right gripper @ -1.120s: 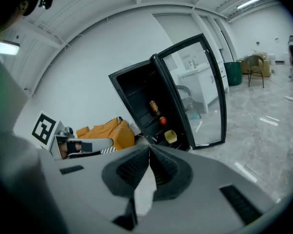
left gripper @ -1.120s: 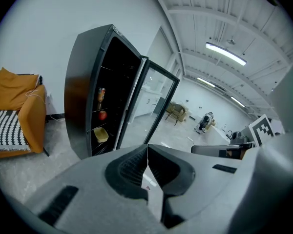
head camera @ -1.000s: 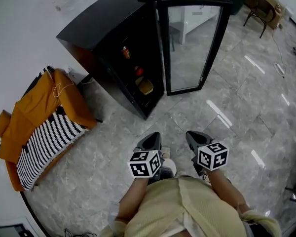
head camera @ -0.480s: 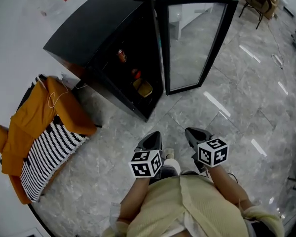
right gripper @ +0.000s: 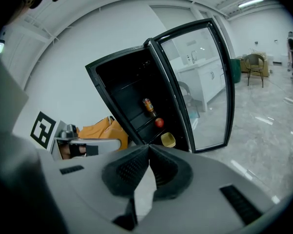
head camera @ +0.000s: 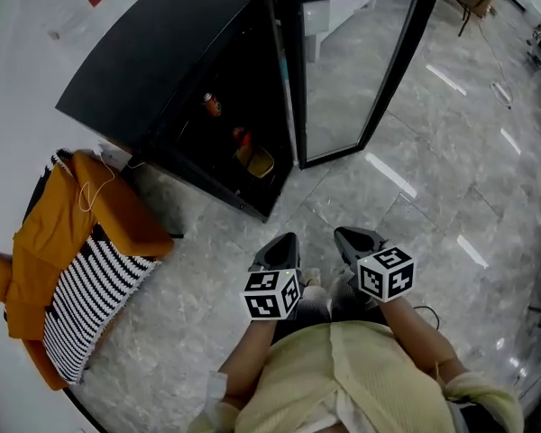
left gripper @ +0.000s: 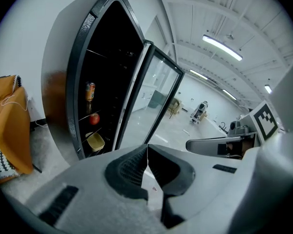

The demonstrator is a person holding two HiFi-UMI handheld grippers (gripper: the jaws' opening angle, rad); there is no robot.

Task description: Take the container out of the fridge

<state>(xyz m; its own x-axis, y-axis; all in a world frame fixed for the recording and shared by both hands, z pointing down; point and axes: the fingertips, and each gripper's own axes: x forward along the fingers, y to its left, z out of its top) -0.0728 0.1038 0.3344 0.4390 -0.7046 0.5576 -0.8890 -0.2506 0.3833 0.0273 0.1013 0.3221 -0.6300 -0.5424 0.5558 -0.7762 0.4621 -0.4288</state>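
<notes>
A small black fridge [head camera: 153,70] stands by the wall with its glass door [head camera: 352,70] swung open. On its bottom shelf sits a yellow container [head camera: 261,161] [left gripper: 95,141] [right gripper: 168,140]. A red apple [head camera: 242,136] [left gripper: 94,119] [right gripper: 159,123] and a can [head camera: 212,105] [left gripper: 90,91] [right gripper: 148,105] rest on the shelves above. My left gripper [head camera: 280,249] [left gripper: 147,152] and right gripper [head camera: 353,238] [right gripper: 149,152] are both shut and hold nothing. They hover side by side over the floor, well short of the fridge, pointing toward it.
An orange cloth and a black-and-white striped cloth [head camera: 86,282] lie heaped at the left by the wall. Grey marble floor [head camera: 433,179] stretches to the right. A chair [right gripper: 256,62] and white cabinets [right gripper: 202,79] stand far off behind the door.
Both grippers and the person have advanced toward the fridge, which now sits nearer and larger in the head view. The jaws have stayed shut.
</notes>
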